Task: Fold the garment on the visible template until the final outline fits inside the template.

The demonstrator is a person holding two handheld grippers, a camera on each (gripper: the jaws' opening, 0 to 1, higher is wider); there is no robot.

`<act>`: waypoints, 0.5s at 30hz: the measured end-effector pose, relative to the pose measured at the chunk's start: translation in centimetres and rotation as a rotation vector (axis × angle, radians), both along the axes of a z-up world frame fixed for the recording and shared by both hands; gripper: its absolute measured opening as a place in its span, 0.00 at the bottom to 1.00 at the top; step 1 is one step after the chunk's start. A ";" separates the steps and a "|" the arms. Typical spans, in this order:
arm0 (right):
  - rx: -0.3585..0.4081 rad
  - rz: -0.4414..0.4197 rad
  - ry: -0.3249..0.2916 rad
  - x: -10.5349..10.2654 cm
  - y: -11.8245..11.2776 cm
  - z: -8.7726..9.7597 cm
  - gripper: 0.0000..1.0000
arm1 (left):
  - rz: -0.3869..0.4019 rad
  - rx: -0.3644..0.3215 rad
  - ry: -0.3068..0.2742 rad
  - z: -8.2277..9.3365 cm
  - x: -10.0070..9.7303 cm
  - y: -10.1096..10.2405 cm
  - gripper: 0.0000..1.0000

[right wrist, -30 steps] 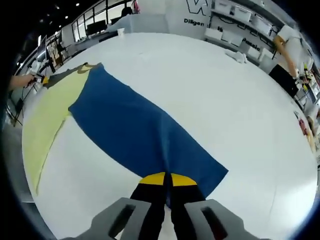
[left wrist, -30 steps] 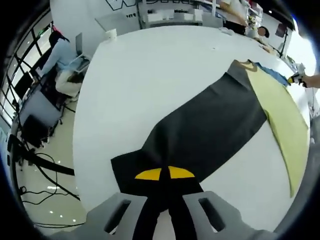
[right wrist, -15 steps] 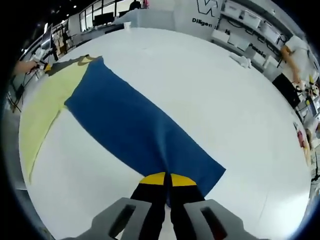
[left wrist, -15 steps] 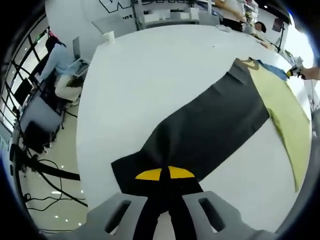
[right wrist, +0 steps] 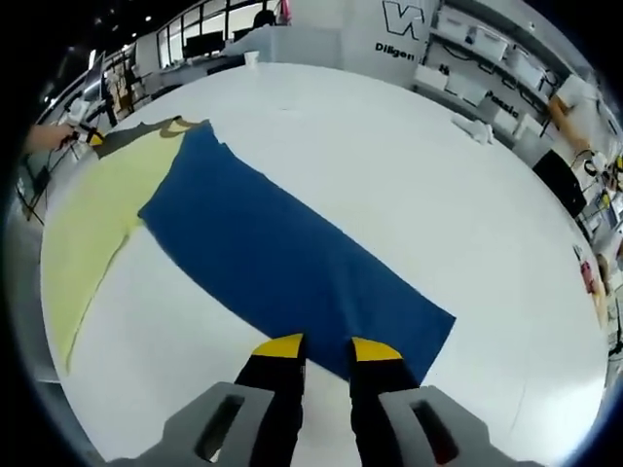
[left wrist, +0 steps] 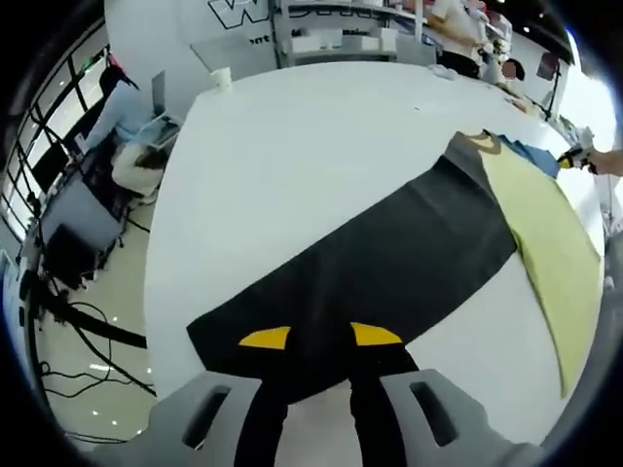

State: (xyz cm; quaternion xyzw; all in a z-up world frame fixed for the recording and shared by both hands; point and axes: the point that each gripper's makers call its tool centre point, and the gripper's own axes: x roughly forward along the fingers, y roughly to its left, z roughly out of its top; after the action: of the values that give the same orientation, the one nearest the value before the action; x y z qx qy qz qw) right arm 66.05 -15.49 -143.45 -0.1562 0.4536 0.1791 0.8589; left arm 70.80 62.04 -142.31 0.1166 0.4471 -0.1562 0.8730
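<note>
Long garment lies flat on white table (left wrist: 292, 146): black sleeve (left wrist: 370, 263) smooth and matte, blue sleeve (right wrist: 282, 263) likewise, pale yellow body (right wrist: 97, 224) between them. Left gripper (left wrist: 319, 337) has jaws apart over the black cuff. Right gripper (right wrist: 327, 347) has jaws apart at the blue cuff. Wall lettering partly legible: "Dilgen".

Left gripper (left wrist: 320, 337) low over near end of dark sleeve (left wrist: 370, 263), jaws spread, yellow tips on fabric, nothing pinched. Sleeve flat on white table (left wrist: 292, 146), running diagonally to yellow body panel (left wrist: 545, 233) at right. Blue cloth (left wrist: 531, 153) beyond panel. Right gripper (left wrist: 572, 156) at far right edge, hand (left wrist: 608, 160) behind. Seated person (left wrist: 122, 112) at left desk.
</note>
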 end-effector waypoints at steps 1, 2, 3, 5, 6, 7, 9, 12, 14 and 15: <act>0.001 0.003 -0.002 -0.2 0.3 0.1 0.10 | 0.000 0.001 -0.004 0.1 -0.2 0.0 0.29; 0.006 0.009 -0.004 -0.7 0.9 0.2 0.10 | 0.003 -0.001 -0.010 0.3 -0.5 0.0 0.28; 0.013 0.011 -0.009 -0.9 1.2 0.4 0.10 | 0.013 -0.011 -0.015 0.5 -0.8 -0.1 0.28; 0.040 0.024 -0.024 -1.4 2.6 0.8 0.09 | 0.021 -0.029 -0.021 0.8 -1.3 -0.4 0.28; 0.044 0.031 -0.029 -1.9 3.3 1.0 0.09 | 0.022 -0.038 -0.023 1.0 -1.8 -0.8 0.27; 0.059 0.032 -0.035 -2.2 3.9 1.2 0.09 | 0.021 -0.046 -0.024 1.1 -2.1 -1.1 0.27; 0.089 0.053 -0.052 -3.1 5.6 1.6 0.09 | 0.016 -0.065 -0.024 1.4 -3.0 -1.9 0.27; 0.133 0.077 -0.057 -4.8 7.9 1.8 0.09 | 0.007 -0.099 -0.023 1.7 -4.4 -3.4 0.27; 0.167 0.099 -0.064 -5.9 9.5 2.0 0.09 | -0.003 -0.113 -0.024 2.0 -5.2 -4.3 0.27; 0.173 0.104 -0.061 -6.4 10.1 2.1 0.10 | -0.017 -0.124 -0.023 2.1 -5.9 -5.0 0.27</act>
State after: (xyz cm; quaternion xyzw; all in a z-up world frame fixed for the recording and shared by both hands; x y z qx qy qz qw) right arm 59.61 -5.41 -141.40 -0.1102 0.4014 0.2573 0.8721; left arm 64.92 57.01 -140.21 0.0677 0.4256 -0.1896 0.8822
